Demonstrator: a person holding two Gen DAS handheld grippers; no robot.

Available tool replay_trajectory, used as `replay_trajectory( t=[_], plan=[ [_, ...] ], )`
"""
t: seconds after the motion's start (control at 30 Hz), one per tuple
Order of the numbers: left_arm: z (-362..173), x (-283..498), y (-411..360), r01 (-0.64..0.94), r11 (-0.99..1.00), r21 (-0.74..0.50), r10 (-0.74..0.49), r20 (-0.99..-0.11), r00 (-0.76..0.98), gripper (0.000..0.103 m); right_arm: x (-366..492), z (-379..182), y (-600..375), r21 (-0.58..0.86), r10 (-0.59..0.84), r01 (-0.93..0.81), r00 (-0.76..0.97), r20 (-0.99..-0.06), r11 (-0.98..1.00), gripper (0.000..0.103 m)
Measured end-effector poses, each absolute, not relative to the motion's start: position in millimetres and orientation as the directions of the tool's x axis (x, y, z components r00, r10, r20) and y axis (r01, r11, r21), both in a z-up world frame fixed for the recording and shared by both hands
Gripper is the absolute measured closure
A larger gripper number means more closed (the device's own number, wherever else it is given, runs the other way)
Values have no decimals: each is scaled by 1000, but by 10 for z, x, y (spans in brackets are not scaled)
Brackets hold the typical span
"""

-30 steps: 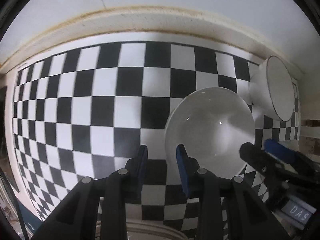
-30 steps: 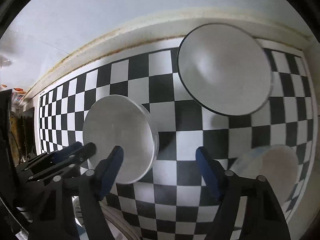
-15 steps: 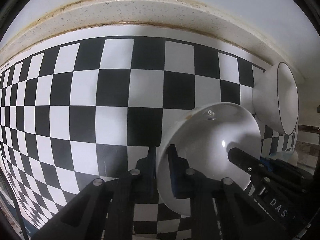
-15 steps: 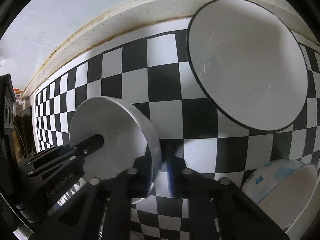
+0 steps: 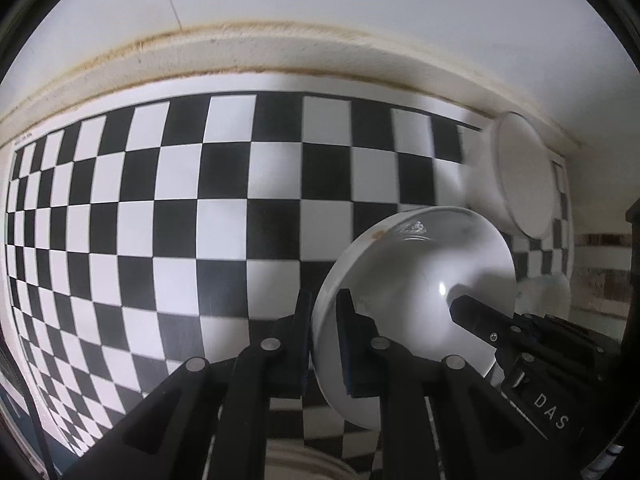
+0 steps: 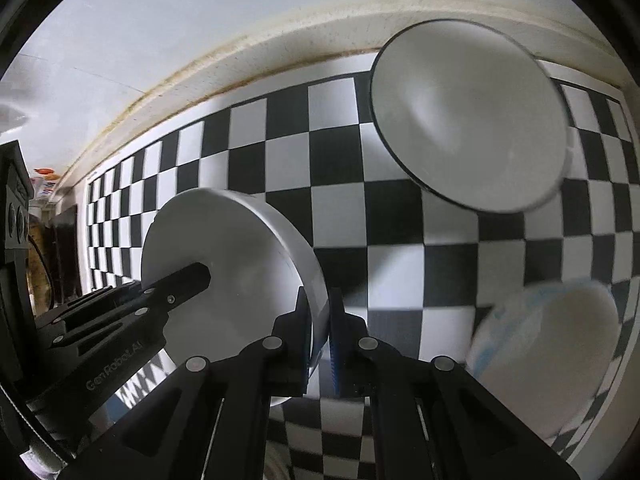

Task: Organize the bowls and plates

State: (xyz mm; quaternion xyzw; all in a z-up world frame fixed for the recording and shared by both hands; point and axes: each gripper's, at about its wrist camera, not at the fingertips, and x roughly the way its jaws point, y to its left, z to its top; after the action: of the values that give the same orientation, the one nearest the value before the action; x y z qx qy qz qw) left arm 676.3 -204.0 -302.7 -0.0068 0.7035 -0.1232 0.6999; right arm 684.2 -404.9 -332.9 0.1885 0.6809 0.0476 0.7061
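Note:
A white bowl (image 5: pixel 416 280) is held between both grippers above the checkered mat (image 5: pixel 180 220). My left gripper (image 5: pixel 325 320) is shut on its left rim. My right gripper (image 6: pixel 320 320) is shut on the opposite rim of the same bowl (image 6: pixel 224 260). The right gripper's fingers (image 5: pixel 480 320) reach into the bowl in the left wrist view; the left gripper's fingers (image 6: pixel 176 284) show in the right wrist view. A larger white bowl with a dark rim (image 6: pixel 468 120) stands at the back right and also shows in the left wrist view (image 5: pixel 520 176).
A white bowl with blue pattern (image 6: pixel 548 348) sits at the right near the mat's edge. A round white rim (image 5: pixel 304 460) shows at the bottom under the grippers. A counter backsplash ledge (image 5: pixel 280 52) and wall run behind the mat. Dark objects stand at far left (image 6: pixel 16 208).
Both grippers closed on the white bowl's rims and lifted it off the mat; both views pulled back from the mat.

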Motion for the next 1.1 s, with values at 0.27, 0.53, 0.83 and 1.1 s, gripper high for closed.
replay_trajectory(
  t=[0.27,0.53,0.83,1.1],
  plan=[
    [-2529,6280,-2136,247,949,-197,-206,-979,7,93,6225,-2817,-4220,337,316,193,129,-940,922,94],
    [-2550,5581,-2503,339,916,-214,-206,-977,-60,93,5353,-2792,-4505,335,314,243,122,-942,910,94],
    [-3028,5040,-2815,414,894,-171,-114,-981,-158,93,4644,-3330,-4676,320,321,301,46,-946,898,94],
    [-3323,4895,-2953,429,890,-153,-68,-976,-207,92,4453,-3665,-4757,306,320,324,8,-947,895,94]
  ],
)
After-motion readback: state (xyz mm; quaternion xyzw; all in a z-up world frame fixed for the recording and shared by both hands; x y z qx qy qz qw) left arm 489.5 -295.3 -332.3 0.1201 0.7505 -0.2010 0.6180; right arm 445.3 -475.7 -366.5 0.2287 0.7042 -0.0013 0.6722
